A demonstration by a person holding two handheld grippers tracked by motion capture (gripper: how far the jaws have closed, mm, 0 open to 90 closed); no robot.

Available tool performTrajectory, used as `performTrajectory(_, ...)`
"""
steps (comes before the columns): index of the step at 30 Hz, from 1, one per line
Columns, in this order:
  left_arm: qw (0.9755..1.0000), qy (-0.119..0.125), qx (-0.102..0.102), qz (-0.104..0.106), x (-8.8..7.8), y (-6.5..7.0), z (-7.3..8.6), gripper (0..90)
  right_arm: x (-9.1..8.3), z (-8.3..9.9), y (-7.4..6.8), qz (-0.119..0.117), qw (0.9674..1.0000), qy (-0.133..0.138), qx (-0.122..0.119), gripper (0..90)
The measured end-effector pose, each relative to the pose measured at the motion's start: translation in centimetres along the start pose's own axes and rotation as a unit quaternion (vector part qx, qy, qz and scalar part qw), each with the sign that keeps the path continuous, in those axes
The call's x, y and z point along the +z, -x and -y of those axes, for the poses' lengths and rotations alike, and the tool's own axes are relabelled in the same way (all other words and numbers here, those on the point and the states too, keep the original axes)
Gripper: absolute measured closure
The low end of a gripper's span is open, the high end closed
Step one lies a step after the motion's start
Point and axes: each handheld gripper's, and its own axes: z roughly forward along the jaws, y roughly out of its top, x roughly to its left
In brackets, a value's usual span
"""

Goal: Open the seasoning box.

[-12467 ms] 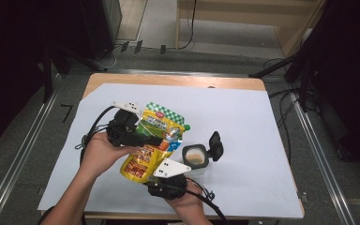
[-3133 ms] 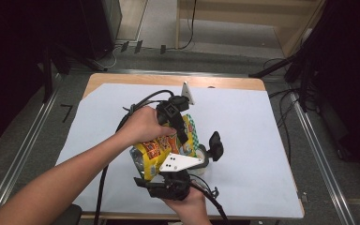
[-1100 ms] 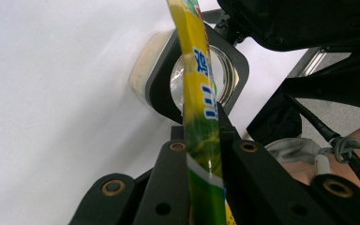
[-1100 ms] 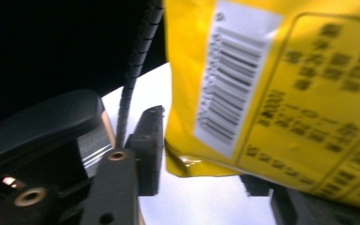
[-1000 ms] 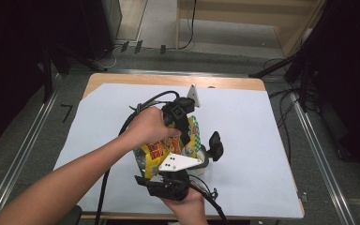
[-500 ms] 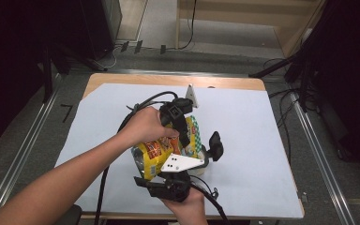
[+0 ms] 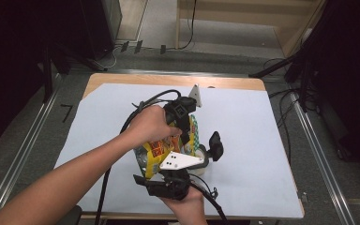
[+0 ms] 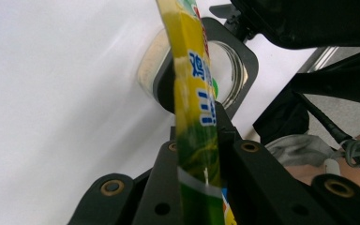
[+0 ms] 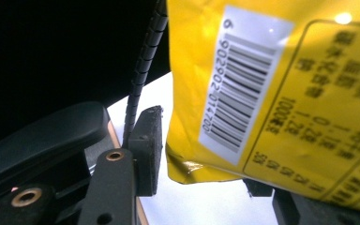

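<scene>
A yellow and green packet (image 7: 155, 151) stands tilted over an open jar (image 7: 205, 159) of pale powder at the table's middle. My left gripper (image 7: 186, 135) comes from the far side and is shut on the packet's edge (image 8: 194, 93). In the left gripper view the jar's black-rimmed mouth (image 8: 238, 60) lies just below that edge. My right gripper (image 7: 168, 168) is at the near side. Its jaws have just been opening. The packet's barcoded corner (image 9: 243, 93) sits between them, and the left pad (image 9: 145, 150) stands just off it.
The jar's black flip lid (image 7: 215, 144) stands open on its right. A pale sheet (image 7: 262, 140) covers the wooden table (image 7: 168, 78), with bare room left, right and far. Cables (image 7: 140, 105) trail from both grippers. Metal rails run along both sides.
Since the earliest frame, the packet has gone from lying flat to standing over the jar, and the left gripper has moved to its far end. Over the last second, almost nothing shifts.
</scene>
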Motion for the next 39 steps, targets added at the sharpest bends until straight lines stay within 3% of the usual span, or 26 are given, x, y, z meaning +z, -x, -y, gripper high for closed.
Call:
performTrajectory(4,0.9999,-0.008,-0.001,-0.008,-0.08,0.18,-0.63,90.0,-0.11,-0.32,0.37,-0.003,0.9998,0.004,0.018,57.7)
performTrajectory(10,0.9999,-0.012,-0.007,0.0,-0.33,0.14,-0.96,90.0,-0.29,-0.71,0.51,-0.003,0.9996,0.01,0.025,62.6)
performTrajectory(13,0.9998,-0.008,-0.008,0.014,-0.64,0.05,-0.99,90.0,-0.56,-0.96,0.48,0.0,0.9997,0.013,0.02,63.0)
performTrajectory(28,0.9994,-0.018,-0.016,0.025,-0.47,-0.33,-1.2,88.9,-0.64,-1.1,0.47,-0.01,0.9994,0.018,0.028,63.2)
performTrajectory(39,0.9991,-0.005,-0.016,0.039,-0.43,-0.48,-0.97,80.8,-0.58,-0.83,0.49,-0.01,0.9995,0.018,0.025,63.3)
